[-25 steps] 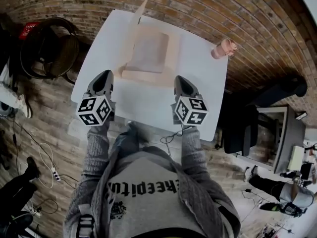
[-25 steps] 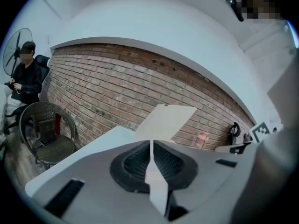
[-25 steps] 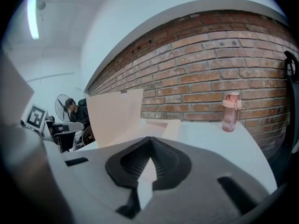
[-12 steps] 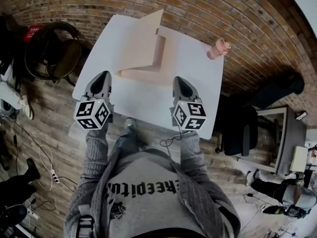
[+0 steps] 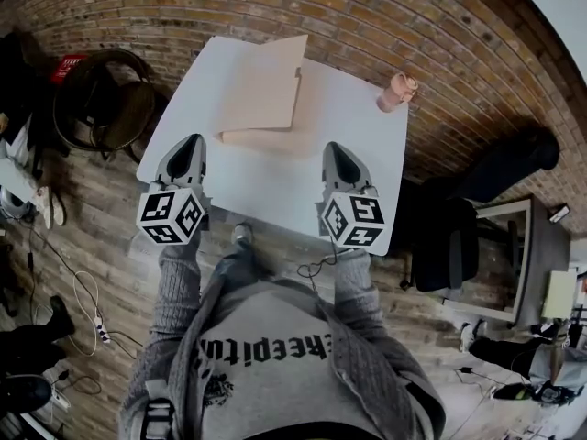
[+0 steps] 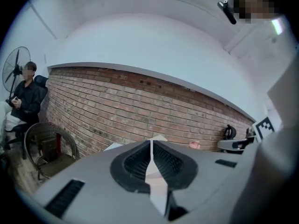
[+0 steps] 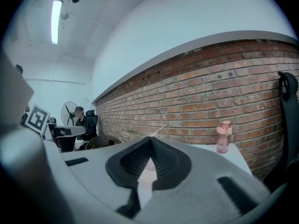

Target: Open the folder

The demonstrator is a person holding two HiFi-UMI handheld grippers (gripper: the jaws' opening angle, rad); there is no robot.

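A beige folder (image 5: 266, 90) lies at the far side of the white table (image 5: 275, 181). Its cover leans at a slant over the left part of its base (image 5: 316, 108). My left gripper (image 5: 190, 140) hovers near the table's front left edge, shut and empty, well short of the folder. My right gripper (image 5: 335, 147) hovers at the front right, also shut with nothing between its fingers. In the left gripper view the jaws (image 6: 151, 141) meet at the tips, with the folder's corner (image 6: 159, 137) peeking beyond. In the right gripper view the gripper (image 7: 150, 138) is closed too.
A pink bottle (image 5: 394, 92) stands at the table's far right corner, also in view as the bottle (image 7: 224, 136). A wicker chair (image 5: 101, 99) sits left of the table, a black office chair (image 5: 449, 236) to the right. Cables lie on the floor. A seated person (image 6: 23, 101) is far left.
The folder's cover has swung from standing upright at the left side to leaning over the base. Both grippers have drawn back a little toward the table's front edge.
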